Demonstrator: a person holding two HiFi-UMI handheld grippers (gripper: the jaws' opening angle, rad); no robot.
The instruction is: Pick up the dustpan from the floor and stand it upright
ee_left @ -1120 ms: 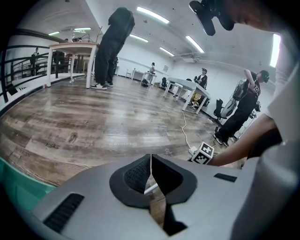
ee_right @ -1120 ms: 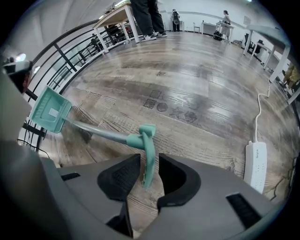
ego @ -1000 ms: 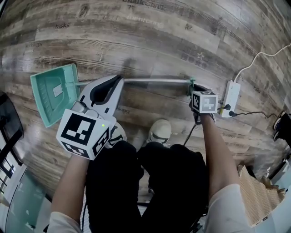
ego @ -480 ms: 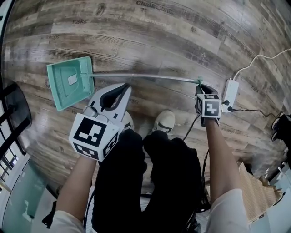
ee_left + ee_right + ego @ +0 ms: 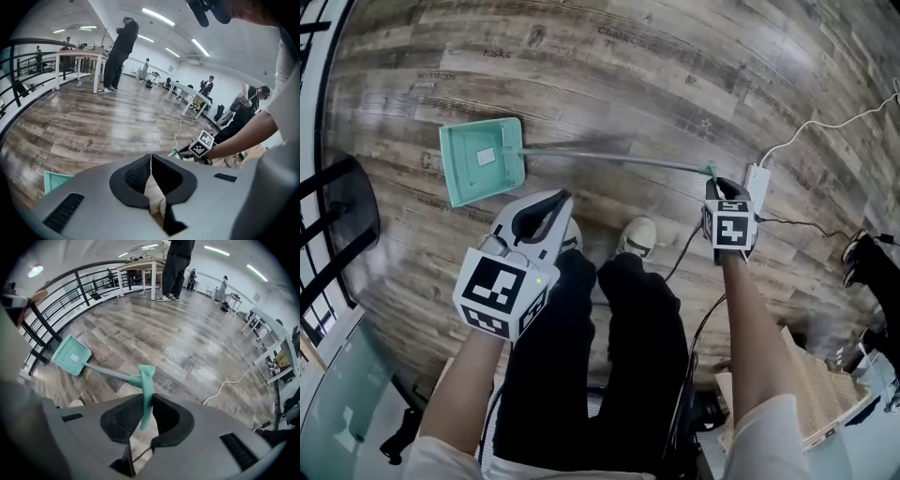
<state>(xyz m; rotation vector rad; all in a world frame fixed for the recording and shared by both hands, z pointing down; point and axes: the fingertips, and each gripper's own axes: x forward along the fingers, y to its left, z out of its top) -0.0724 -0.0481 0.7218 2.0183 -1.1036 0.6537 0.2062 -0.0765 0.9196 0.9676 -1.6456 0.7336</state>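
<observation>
Head view. Item: dustpan (image 5: pixel 483 161), teal, with a long grey handle (image 5: pixel 619 161). The pan is lying at the far left, low over the wooden floor (image 5: pixel 609 84); contact with the floor cannot be told. The handle is running rightward to the right gripper (image 5: pixel 722 183), which is pinching its teal end. Judged reason: holding the far end of the handle is giving leverage to swing the pan end under and bring the whole tool vertical. The left gripper (image 5: pixel 561 199) is hovering near the person, just beside the handle's midsection but apart from it, likely waiting to steady the shaft. Shoes (image 5: pixel 637 234) are standing near, behind the handle. A power strip (image 5: pixel 757 180) with a white cable (image 5: pixel 825 127) is lying just right of the right gripper.

Left gripper view. The jaws are pressing together with nothing between them. A corner of the dustpan (image 5: pixel 54 180) is showing at lower left.

Right gripper view. The jaws are clamping the flat teal tab at the handle's end (image 5: pixel 144 394), spread only by its thickness. The tab is standing upright between the pads, so the shaft is slanting away and down to the pan (image 5: pixel 71 355) at the far left. Status, as judged: lift under way, upright stand not yet reached.
</observation>
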